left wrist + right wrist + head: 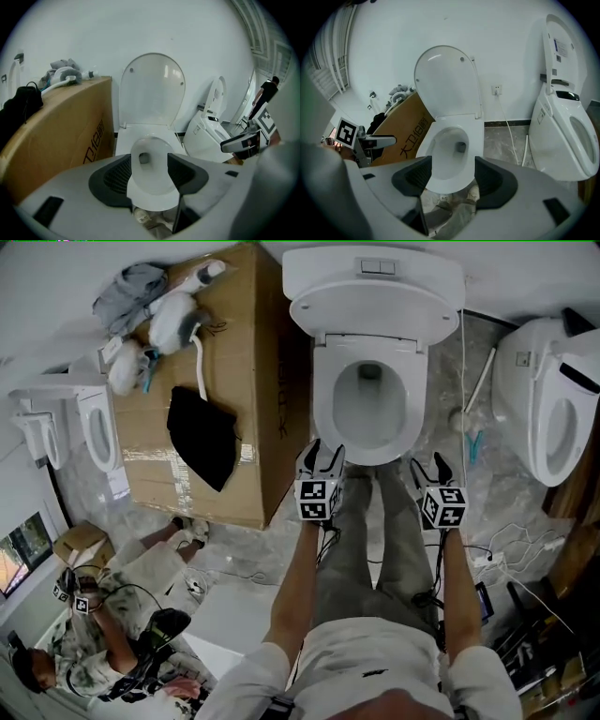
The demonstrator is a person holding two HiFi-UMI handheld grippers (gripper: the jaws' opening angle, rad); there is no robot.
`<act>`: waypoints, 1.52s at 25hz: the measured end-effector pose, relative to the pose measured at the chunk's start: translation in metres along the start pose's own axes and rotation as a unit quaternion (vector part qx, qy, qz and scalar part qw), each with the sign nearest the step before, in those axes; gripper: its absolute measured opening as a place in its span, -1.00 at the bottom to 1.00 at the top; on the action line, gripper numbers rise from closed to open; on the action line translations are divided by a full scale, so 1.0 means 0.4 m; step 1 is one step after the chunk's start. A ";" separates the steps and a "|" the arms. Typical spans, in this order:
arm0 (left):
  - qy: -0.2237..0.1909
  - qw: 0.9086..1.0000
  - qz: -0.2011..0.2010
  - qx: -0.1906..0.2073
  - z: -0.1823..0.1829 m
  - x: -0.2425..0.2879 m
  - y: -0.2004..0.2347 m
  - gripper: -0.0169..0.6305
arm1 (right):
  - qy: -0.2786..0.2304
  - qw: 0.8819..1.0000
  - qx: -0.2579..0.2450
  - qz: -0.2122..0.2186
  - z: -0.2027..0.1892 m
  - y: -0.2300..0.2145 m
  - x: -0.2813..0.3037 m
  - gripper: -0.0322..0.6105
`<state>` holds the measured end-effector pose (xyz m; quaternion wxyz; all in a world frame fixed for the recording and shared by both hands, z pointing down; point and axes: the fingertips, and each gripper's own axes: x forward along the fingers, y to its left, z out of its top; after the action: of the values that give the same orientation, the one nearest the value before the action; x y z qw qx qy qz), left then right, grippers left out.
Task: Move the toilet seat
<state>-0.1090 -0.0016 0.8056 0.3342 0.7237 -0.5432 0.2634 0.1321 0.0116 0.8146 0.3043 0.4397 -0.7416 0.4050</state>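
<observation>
Toilet seat [324, 399] sits at upper centre of the head view, seemingly down on the bowl, with the lid [375, 292] raised behind it. Left gripper [322, 448] hovers at its front edge and right gripper [434, 465] lower right of it. Both of the 2 have jaws partly apart, gripping nothing.

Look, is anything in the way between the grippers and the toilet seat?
Nothing visible does. The left gripper and right gripper hang open just before the toilet seat; the cardboard box stands aside.
</observation>
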 end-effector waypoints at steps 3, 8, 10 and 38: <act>0.012 1.000 0.001 -0.002 -0.046 0.039 0.020 -0.20 | 0.002 1.000 0.006 -0.007 -0.028 -0.018 0.044 -0.02; 0.035 0.999 0.006 -0.020 -0.127 0.096 0.061 -0.17 | 0.009 0.999 0.034 -0.016 -0.079 -0.047 0.112 -0.01; 0.045 0.999 0.009 -0.026 -0.157 0.117 0.076 -0.16 | 0.010 0.999 0.047 -0.019 -0.099 -0.059 0.137 -0.01; 0.141 0.985 -0.030 -0.100 -0.414 0.318 0.125 0.09 | 0.047 0.984 0.172 -0.017 -0.303 -0.097 0.400 0.14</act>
<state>-0.1254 0.0389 1.0157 0.4858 0.6583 -0.4924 0.2970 0.1100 0.0408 1.0157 0.2656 0.4781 -0.6386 0.5414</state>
